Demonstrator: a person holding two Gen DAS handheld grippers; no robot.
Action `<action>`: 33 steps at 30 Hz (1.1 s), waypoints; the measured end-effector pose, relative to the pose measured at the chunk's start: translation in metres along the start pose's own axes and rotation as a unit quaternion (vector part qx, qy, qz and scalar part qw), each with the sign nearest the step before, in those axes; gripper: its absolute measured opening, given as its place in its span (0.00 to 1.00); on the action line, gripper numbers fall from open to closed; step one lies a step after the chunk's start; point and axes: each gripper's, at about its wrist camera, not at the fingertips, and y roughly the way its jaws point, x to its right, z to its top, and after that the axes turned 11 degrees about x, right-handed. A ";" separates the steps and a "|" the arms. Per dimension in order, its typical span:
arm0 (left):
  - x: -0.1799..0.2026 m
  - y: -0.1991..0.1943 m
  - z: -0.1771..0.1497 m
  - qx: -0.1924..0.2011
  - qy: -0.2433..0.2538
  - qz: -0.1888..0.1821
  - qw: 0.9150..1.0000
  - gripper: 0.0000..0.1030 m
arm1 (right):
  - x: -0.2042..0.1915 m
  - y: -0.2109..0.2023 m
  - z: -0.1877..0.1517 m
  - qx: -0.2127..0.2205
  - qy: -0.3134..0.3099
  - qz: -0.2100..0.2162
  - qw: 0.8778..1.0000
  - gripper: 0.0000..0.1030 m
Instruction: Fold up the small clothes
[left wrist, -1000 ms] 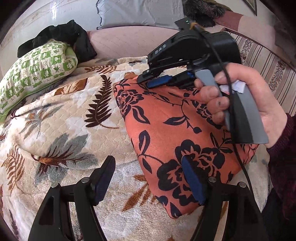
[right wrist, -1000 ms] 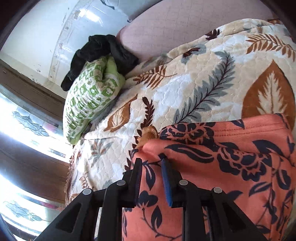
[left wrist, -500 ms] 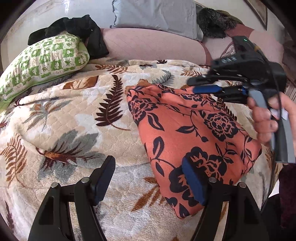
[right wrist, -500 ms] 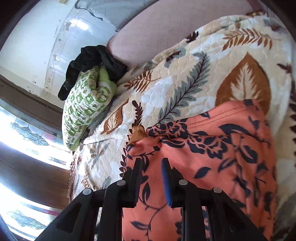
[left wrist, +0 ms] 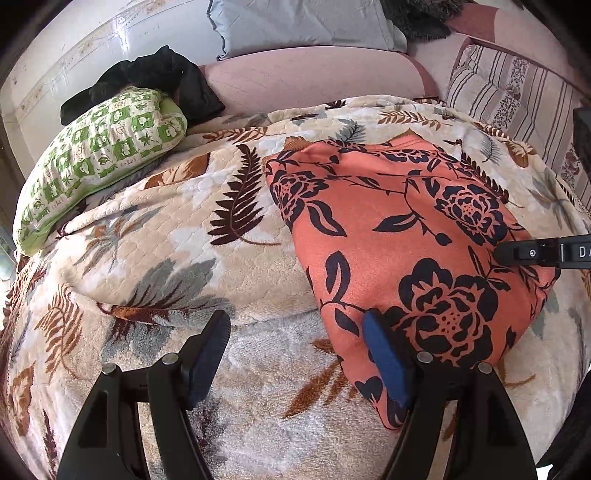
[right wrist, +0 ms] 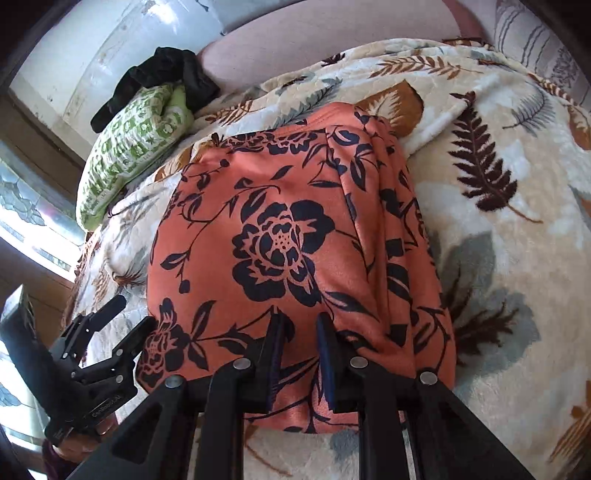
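Observation:
An orange garment with a dark floral print [left wrist: 399, 236] lies folded flat on the leaf-patterned blanket [left wrist: 166, 236]. It fills the middle of the right wrist view [right wrist: 280, 251]. My left gripper [left wrist: 295, 354] is open and empty, hovering over the blanket at the garment's near left corner, its right finger over the cloth edge. My right gripper [right wrist: 301, 354] hovers over the garment's near edge with its jaws a narrow gap apart and nothing between them. Its body shows at the right edge of the left wrist view [left wrist: 546, 253]. The left gripper shows at the lower left of the right wrist view [right wrist: 99, 350].
A green-and-white patterned pillow [left wrist: 99, 158] with a black garment [left wrist: 159, 77] on it lies at the far left. A pink bolster [left wrist: 314, 77], a grey pillow [left wrist: 303, 26] and a striped cushion [left wrist: 517, 92] line the back. A window [right wrist: 22, 206] is at the left.
My right gripper has let go of the garment's far corner and drawn back to its near edge. The garment now lies flat. The left gripper has stayed open and pulled back slightly.

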 end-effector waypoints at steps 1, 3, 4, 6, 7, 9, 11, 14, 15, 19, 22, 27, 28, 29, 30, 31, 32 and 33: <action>-0.001 -0.001 0.001 0.001 -0.002 0.001 1.000 0.73 | -0.002 -0.003 0.002 0.001 -0.005 -0.004 1.000 0.19; -0.004 -0.002 0.003 0.004 -0.014 -0.002 1.000 0.73 | -0.003 -0.009 0.005 0.014 -0.005 0.000 1.000 0.21; -0.006 -0.002 0.004 0.004 -0.021 -0.002 1.000 0.73 | -0.002 -0.011 0.007 0.017 0.000 0.002 1.000 0.22; -0.007 0.000 0.006 0.003 -0.030 -0.003 1.000 0.73 | -0.004 -0.015 0.015 0.029 0.010 0.010 0.999 0.22; -0.007 0.000 0.008 0.004 -0.033 -0.003 0.999 0.73 | -0.007 -0.018 0.021 0.044 0.010 0.011 0.999 0.22; -0.006 0.001 0.010 0.006 -0.032 -0.003 0.999 0.73 | -0.012 -0.020 0.035 0.073 0.009 0.015 0.997 0.22; -0.004 0.004 0.012 0.005 -0.031 -0.002 1.000 0.73 | -0.011 -0.011 0.044 0.075 0.012 0.007 0.997 0.22; -0.002 0.007 0.013 0.004 -0.029 -0.003 1.000 0.73 | 0.005 0.033 0.045 0.025 0.034 -0.010 0.999 0.23; -0.002 0.008 0.013 0.005 -0.028 -0.003 1.000 0.73 | 0.010 0.039 0.044 0.027 0.048 0.001 0.998 0.23; -0.003 0.010 0.014 0.002 -0.035 -0.005 0.999 0.74 | 0.006 0.034 0.046 0.033 0.041 -0.001 0.999 0.23; -0.002 0.010 0.014 0.003 -0.035 -0.003 0.999 0.74 | 0.001 0.029 0.047 0.038 0.024 -0.005 0.999 0.23; -0.003 0.011 0.018 0.005 -0.043 -0.003 0.999 0.74 | -0.002 0.013 0.055 0.086 0.025 0.012 0.996 0.23; -0.003 0.011 0.020 0.008 -0.047 -0.003 0.999 0.74 | -0.003 0.013 0.059 0.097 0.028 0.017 0.995 0.23; -0.004 0.011 0.022 0.012 -0.050 -0.004 0.999 0.74 | -0.003 0.012 0.062 0.106 0.031 0.020 0.994 0.23; -0.004 0.011 0.025 0.017 -0.053 -0.003 0.998 0.74 | -0.003 0.013 0.065 0.109 0.035 0.020 0.993 0.23; -0.003 0.012 0.028 0.021 -0.055 -0.002 0.998 0.74 | -0.002 0.019 0.067 0.104 0.038 0.015 0.994 0.23; -0.002 0.014 0.030 0.022 -0.055 -0.001 0.998 0.74 | 0.000 0.027 0.069 0.094 0.042 0.009 0.995 0.23; 0.000 0.017 0.032 0.020 -0.053 -0.001 0.998 0.74 | 0.002 0.039 0.069 0.075 0.048 0.002 0.996 0.23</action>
